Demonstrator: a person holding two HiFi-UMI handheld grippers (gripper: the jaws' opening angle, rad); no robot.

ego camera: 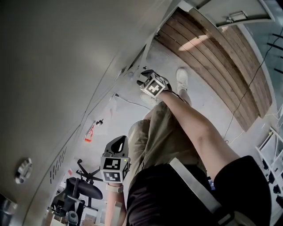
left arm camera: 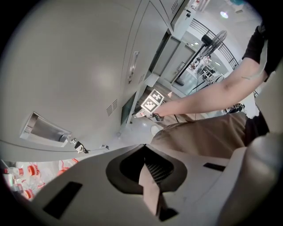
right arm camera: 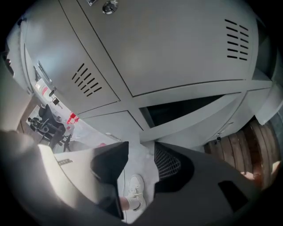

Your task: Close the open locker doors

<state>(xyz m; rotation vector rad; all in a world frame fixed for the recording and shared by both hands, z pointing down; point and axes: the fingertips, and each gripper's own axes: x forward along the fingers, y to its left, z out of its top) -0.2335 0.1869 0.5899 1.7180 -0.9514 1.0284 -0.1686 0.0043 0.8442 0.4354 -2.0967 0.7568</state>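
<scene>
The low locker door (right arm camera: pixel 201 123) stands ajar just beyond the tips of the right gripper (right arm camera: pixel 140 163), with a dark wedge of its compartment showing along its far edge. It is not yet shut. That gripper's jaws are spread. Between them are only pale floor (right arm camera: pixel 142 145) and a white shoe (right arm camera: pixel 136 190), so nothing is pinched and the pads do not press on the door. Further out past the jaws, the vented locker fronts (right arm camera: pixel 177 48) lie flush, so that part of the bank looks finished. I judge the task to be partway through: this door wants a push home, and others seem to wait.

The left gripper (left arm camera: pixel 148 170) has its jaws pressed together on nothing. It hangs well apart from the ajar door, beside the person's leg.

Only the right gripper view shows the gap at the low door and the bare space between the spread jaws. Only the left gripper view looks along the row. Past the right gripper, further doors (left arm camera: pixel 174 55) appear to stand open, with a standing fan (left arm camera: pixel 216 39) beyond them.

The head view adds the right arm (ego camera: pixel 194 128) stretched down to the foot of the bank, and wooden planks (ego camera: pixel 212 57) on the floor beyond the jaws. At its top edge is a grey panel (ego camera: pixel 230 13) with a handle. It may be another open door, but I cannot tell.
</scene>
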